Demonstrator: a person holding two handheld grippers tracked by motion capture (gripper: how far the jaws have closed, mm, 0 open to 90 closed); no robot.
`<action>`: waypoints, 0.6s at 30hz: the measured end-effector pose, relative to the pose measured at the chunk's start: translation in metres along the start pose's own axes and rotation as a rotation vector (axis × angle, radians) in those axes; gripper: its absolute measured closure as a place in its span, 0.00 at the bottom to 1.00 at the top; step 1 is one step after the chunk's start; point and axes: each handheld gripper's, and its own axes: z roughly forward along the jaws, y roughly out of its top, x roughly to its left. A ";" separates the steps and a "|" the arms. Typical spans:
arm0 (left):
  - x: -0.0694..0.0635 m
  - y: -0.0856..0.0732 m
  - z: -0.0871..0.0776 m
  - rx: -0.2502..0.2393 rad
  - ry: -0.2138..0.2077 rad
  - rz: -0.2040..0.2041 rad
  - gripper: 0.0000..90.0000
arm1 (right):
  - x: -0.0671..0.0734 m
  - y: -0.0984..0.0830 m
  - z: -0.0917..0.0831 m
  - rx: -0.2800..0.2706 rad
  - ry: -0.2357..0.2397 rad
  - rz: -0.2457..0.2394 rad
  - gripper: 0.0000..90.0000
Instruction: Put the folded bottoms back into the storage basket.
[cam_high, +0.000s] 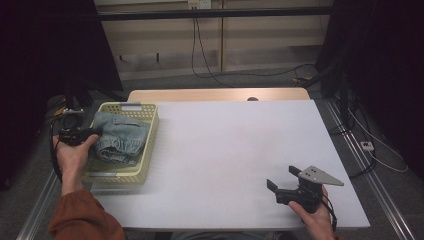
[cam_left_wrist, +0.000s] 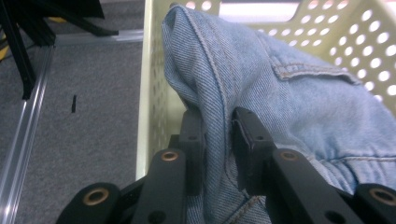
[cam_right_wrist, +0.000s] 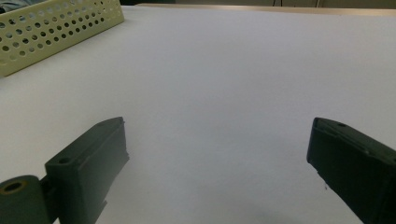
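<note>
Light blue denim jeans (cam_high: 122, 135) lie crumpled in a pale yellow perforated basket (cam_high: 131, 173) at the table's left edge. My left gripper (cam_high: 92, 132) reaches over the basket's left wall. In the left gripper view it (cam_left_wrist: 217, 123) is shut on a seamed fold of the jeans (cam_left_wrist: 289, 93), with the cloth pinched between both pads. My right gripper (cam_high: 281, 177) rests near the front right of the white table (cam_high: 235, 140). Its jaws stand wide open, and between them (cam_right_wrist: 217, 135) is only bare tabletop.
The basket's wall (cam_left_wrist: 154, 93) stands just left of the held fold, with grey floor and a metal rail beyond. A corner of the basket (cam_right_wrist: 56, 28) shows far off in the right gripper view. Cables run across the floor behind and to the right of the table.
</note>
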 end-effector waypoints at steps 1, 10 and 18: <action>0.001 -0.001 0.002 0.003 -0.001 -0.005 0.83 | 0.000 0.000 0.000 0.000 0.000 -0.001 0.06; 0.004 -0.003 0.009 0.008 -0.027 -0.030 0.83 | 0.000 0.000 0.000 0.000 -0.001 -0.001 0.06; 0.002 -0.001 0.016 0.018 -0.031 -0.021 0.82 | 0.000 0.000 0.001 0.002 -0.001 -0.003 0.06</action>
